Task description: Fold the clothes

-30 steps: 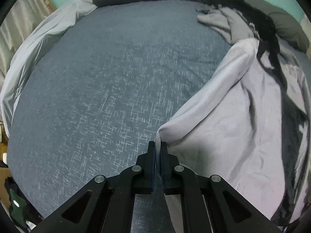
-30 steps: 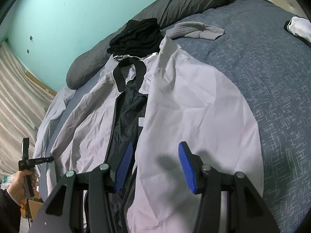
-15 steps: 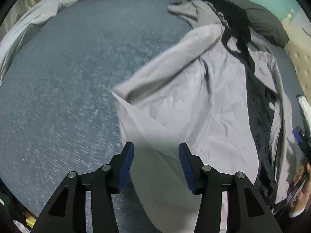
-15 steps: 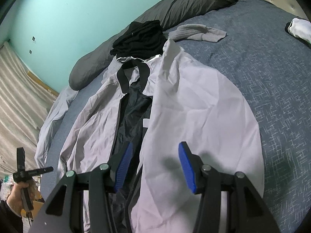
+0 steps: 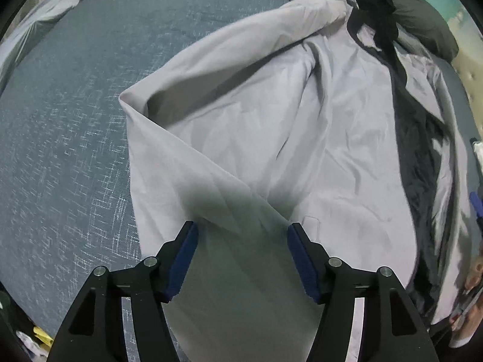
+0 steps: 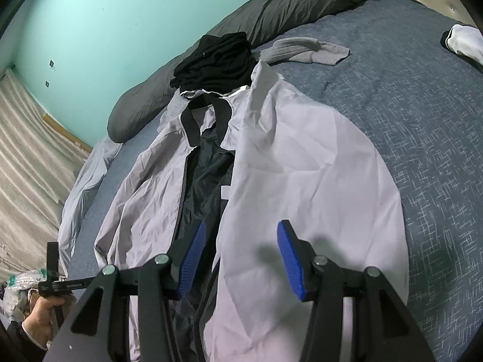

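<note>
A pale lilac jacket with a black lining lies unzipped on the bed. Its sleeve is folded across the front panel. My left gripper points almost straight down over that sleeve. Its jaws are opening; the sleeve end lies under and between them, and the pads do not press on it. My right gripper hovers open over the jacket's other front panel, near the zip edge, holding nothing.
The blue bedcover spreads around the jacket. A black clothes pile, a grey garment and a dark pillow lie beyond the collar. A white and black item sits far right. A hand shows low left.
The left gripper was shut on the sleeve end, then its jaws spread and let it go. It moved in over the jacket and sank. The right gripper stayed put.
</note>
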Available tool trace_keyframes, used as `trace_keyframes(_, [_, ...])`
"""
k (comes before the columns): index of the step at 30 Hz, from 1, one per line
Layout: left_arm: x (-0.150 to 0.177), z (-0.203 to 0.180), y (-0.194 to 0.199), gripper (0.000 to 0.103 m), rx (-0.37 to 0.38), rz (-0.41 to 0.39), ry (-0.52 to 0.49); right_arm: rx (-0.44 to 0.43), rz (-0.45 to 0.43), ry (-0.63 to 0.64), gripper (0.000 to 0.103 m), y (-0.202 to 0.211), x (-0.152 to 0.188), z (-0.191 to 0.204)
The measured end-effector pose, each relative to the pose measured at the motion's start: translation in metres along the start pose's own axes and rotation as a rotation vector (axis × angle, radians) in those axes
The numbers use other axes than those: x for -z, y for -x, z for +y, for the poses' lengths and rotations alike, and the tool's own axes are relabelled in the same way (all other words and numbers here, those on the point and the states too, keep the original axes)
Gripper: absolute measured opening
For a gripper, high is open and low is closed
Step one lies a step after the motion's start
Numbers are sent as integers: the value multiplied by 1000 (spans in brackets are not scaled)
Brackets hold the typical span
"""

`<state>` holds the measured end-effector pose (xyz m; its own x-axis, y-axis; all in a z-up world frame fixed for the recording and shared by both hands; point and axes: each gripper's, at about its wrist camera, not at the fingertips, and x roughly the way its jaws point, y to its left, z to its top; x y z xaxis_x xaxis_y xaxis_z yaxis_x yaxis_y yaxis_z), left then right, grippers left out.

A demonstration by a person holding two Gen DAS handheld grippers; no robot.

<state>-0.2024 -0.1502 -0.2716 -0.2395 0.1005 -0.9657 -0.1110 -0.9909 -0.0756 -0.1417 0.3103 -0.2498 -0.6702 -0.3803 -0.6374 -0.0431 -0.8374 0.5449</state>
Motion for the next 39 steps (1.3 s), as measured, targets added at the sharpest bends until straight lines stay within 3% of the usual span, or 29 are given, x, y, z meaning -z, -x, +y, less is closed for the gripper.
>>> trace_keyframes(2, [0,-2,-3,62,-6,6,-13,1,-1,-2,51,0,0,0])
trace_keyframes(4, [1,-3,-5,37,-8,12,-20,1,0,-5,51,0,0,-1])
trace_keyframes(8, [0,-1,-8,17,-3,18,-28,2,5,-5,51,-2,1,-1])
trace_keyframes(10, [0,-1,-8,1,-2,15,-32,1,7,-3,51,-2,1,0])
trace_keyframes(18, [-7,2,9,3,32,-16,4,2,9,-5,51,-4,1,-1])
trace_keyframes(20, [-13,-1,14,27,20,-32,17,1,8,-7,51,-4,0,-1])
trace_keyframes(21, [-17,-3,14,52,9,-36,21,0,8,-8,51,-4,1,-1])
trace_keyframes(22, [-20,-5,12,62,0,-34,25,-1,8,-6,51,-4,1,0])
trace_keyframes(30, [-34,-15,-22,59,-117,2,13,-9,2,-12,51,-1,0,-1])
trace_keyframes(32, [-35,-13,-26,42,-116,5,4,-9,1,-17,51,-1,0,-3])
trace_keyframes(34, [-36,-14,-26,19,-112,1,-13,-10,2,-21,51,-2,0,-5])
trace_keyframes(36, [-37,-14,-23,10,-109,-7,-30,-7,6,-23,51,-3,0,-6])
trace_keyframes(39, [-40,-9,-16,7,-91,-23,-27,-8,9,-30,51,-5,-1,-7])
